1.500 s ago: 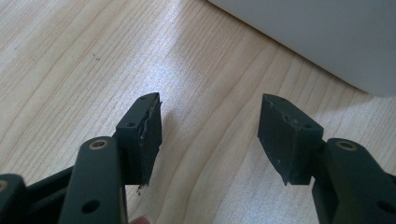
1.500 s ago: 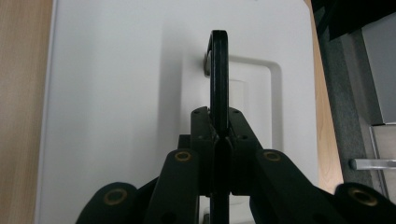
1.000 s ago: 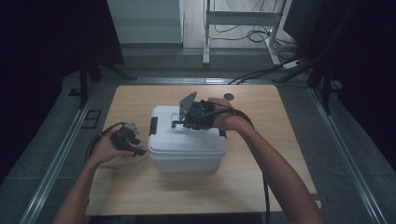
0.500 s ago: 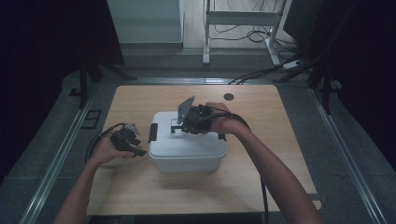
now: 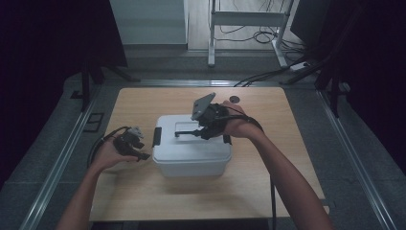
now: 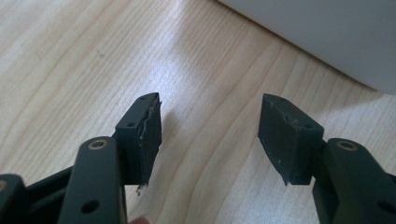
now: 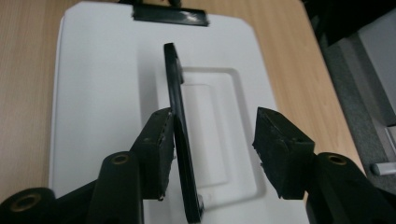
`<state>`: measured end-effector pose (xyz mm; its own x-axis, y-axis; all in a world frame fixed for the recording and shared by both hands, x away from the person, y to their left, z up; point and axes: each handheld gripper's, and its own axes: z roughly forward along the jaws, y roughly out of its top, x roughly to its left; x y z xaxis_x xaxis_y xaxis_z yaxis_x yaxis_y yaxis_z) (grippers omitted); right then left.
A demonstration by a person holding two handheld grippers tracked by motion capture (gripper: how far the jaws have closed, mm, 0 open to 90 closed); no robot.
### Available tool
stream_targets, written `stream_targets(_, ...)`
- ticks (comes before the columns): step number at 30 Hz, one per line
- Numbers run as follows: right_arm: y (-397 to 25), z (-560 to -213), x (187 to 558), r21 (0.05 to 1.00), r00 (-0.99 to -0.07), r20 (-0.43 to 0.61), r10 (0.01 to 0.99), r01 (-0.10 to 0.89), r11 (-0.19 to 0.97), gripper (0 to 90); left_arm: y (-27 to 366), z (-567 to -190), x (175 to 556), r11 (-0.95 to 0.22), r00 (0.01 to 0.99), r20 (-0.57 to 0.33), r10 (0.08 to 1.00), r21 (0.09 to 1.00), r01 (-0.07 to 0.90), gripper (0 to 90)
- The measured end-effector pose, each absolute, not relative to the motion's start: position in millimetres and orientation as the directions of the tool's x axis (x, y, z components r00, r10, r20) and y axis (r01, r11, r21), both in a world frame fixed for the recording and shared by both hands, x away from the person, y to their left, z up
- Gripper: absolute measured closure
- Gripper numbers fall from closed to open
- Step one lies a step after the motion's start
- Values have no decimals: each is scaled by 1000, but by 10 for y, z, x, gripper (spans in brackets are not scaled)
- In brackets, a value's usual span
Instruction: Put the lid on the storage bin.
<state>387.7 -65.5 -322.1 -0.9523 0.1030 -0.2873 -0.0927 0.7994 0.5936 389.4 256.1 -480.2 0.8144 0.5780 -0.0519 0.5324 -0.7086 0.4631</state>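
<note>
**Straddling the raised handle, not yet clamped**

Hovering over the white box at the centre of the bench, right tongs standing wide, the black handle raised on edge between the jaws. Touching, or nearly touching, the handle with the jaw at 9 o'clock in the right gripper view; leaving the jaw at 3 o'clock well apart from it. Resting at 9 o'clock of the box in the high view, left tongs also spread wide, holding nothing, pointing at bare wood just beside the box wall. Showing a dark latch at 12 o'clock on the lid.

Risking, on a one-sided closing, pushing the thin handle flat instead of pinching it. Risking, on a lift with latches fastened, dragging the whole box, with the left tongs not bracing it.
</note>
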Motion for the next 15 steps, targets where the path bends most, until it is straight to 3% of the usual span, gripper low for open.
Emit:
stream_targets(12,-1259,-3143,3791,694,-936,-257,240,-6,720,423,2556,-4823,3870,-705,813,-47,581,469,531,393)
stream_targets(15,-1537,-3173,3745,729,-916,-250,313,35,684,423,2543,-4832,3871,-706,812,-43,582,469,530,393)
